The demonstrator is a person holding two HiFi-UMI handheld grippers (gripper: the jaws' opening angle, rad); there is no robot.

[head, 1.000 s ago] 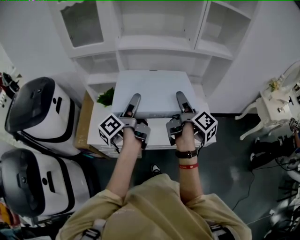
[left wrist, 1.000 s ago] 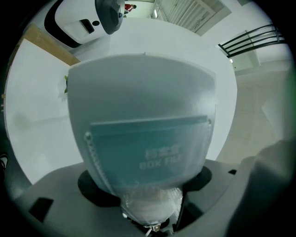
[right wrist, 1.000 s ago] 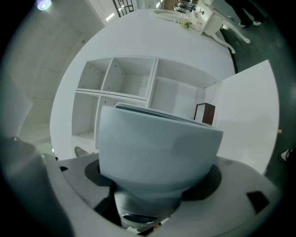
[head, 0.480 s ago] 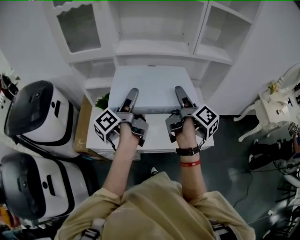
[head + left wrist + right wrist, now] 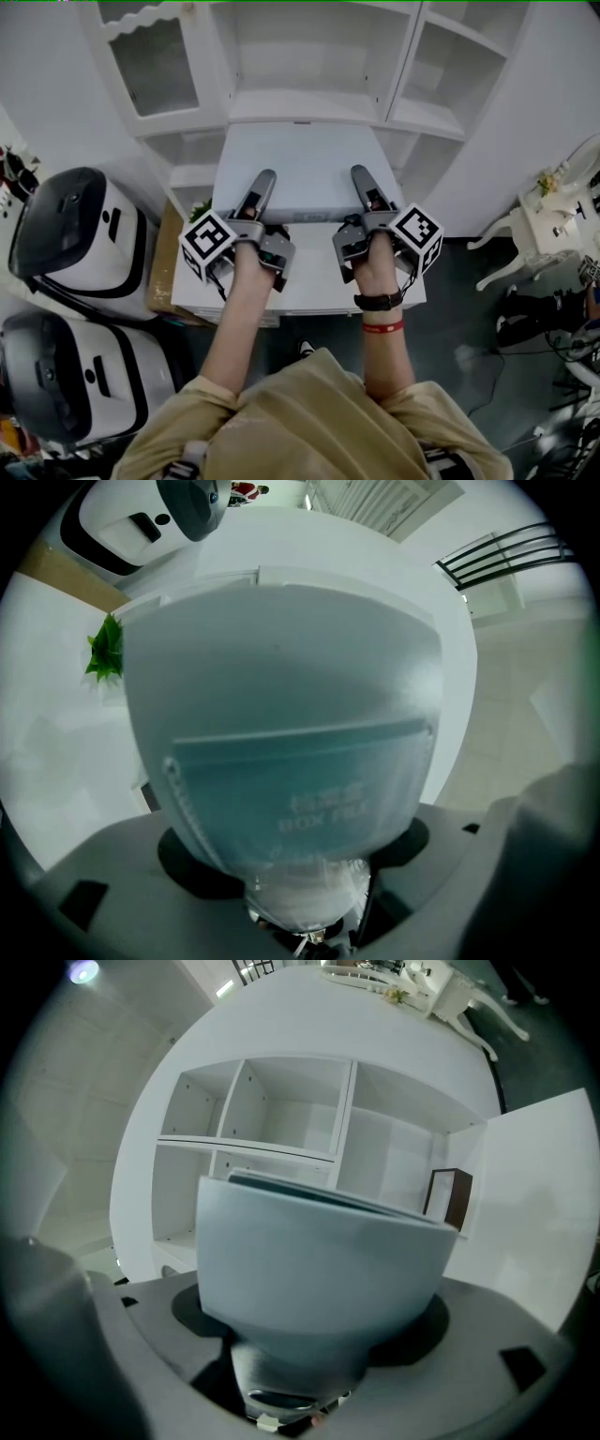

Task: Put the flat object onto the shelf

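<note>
The white shelf unit (image 5: 300,103) fills the far side of the scene, its open compartments facing the person. In front of it stands a low white table (image 5: 319,281). The flat object (image 5: 300,164), a pale box file, is held level above the table with its far edge just short of the shelf unit's middle ledge, so it looks to be on its way in rather than already resting there.

The left gripper (image 5: 264,180) and the right gripper (image 5: 362,178) each clamp the file's near edge, one toward each corner on the side away from the shelf unit. Their jaws stand wide because the file is thick, one jaw over it and one under, pressing on the file. Two grips side by side probably keep so broad a panel from sagging or twisting as it goes forward, and both grippers point roughly level, which suits sliding it straight onto a ledge.

In the right gripper view a small dark panel (image 5: 448,1199) stands in a compartment right of centre. A green plant (image 5: 105,649) sits low at the shelf unit's left foot
</note>
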